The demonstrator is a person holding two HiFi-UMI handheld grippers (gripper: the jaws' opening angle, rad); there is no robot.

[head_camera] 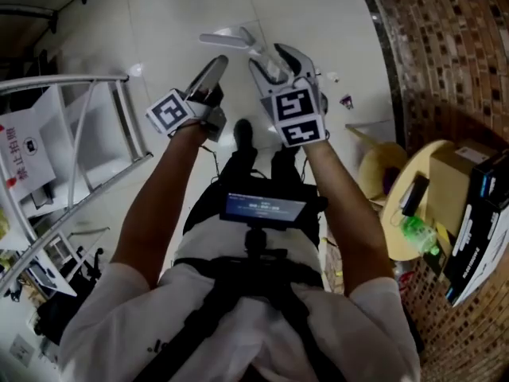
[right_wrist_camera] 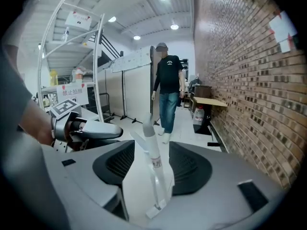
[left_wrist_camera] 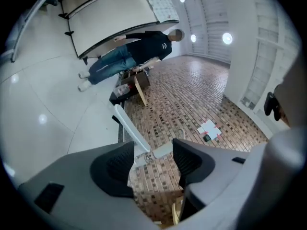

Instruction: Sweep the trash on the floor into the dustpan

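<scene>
1. Both forearms reach out ahead of the person's chest, close together above the white floor (head_camera: 175, 22).
2. The left claw (head_camera: 215, 68) points about level and is rolled onto its side. The right claw (head_camera: 274, 60) sits just beside it and tips downward.
3. The left claw's jaws stand apart with nothing pressed between the pads. A white handle (right_wrist_camera: 153, 159) lies across just beyond its tips.
4. The right claw's jaws are also apart. The handle rises between them with a gap on each side, so the pads do not clamp it.
5. The handle is slim and white, with a greyer end and a small label band partway along. I cannot tell whether it belongs to a broom or a dustpan.
6. A small dark scrap (head_camera: 347, 100) lies on the floor to the right of the right claw, near the edge of the brick-patterned paving.
</scene>
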